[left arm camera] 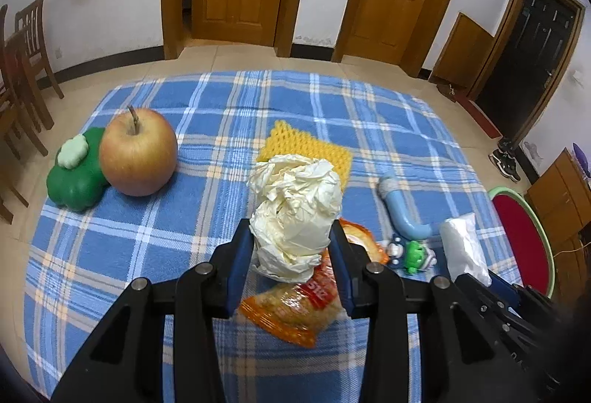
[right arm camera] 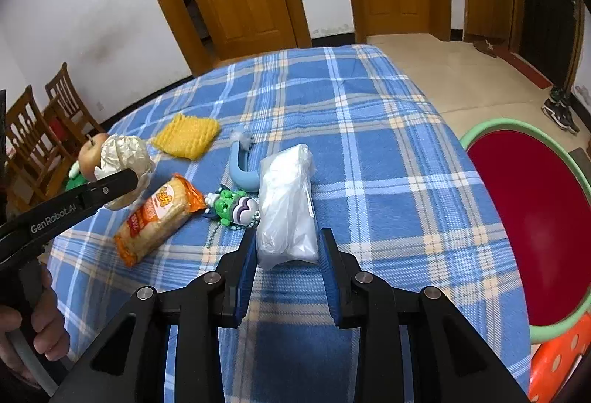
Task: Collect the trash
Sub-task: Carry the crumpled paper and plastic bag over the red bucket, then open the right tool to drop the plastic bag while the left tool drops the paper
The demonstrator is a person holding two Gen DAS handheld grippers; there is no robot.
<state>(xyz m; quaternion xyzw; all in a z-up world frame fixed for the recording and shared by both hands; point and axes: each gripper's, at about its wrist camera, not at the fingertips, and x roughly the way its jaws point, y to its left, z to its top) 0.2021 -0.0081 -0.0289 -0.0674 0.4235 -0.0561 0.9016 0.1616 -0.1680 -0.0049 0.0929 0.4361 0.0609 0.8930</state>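
Apple (left arm camera: 138, 152) left of paper wad (left arm camera: 295, 214), plastic bag (left arm camera: 463, 248) right.

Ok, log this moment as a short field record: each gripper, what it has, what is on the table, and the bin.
left gripper: shut on crumpled paper ball, lifted above the snack packet
right gripper: around the clear plastic bag, grip cannot be judged
trash on cloth: snack packet, clear plastic bag, yellow foam net
other items: apple, green toy pepper, blue hook, small green toy
surface: blue plaid cloth
bin: red tub with green rim, beside the table's right edge
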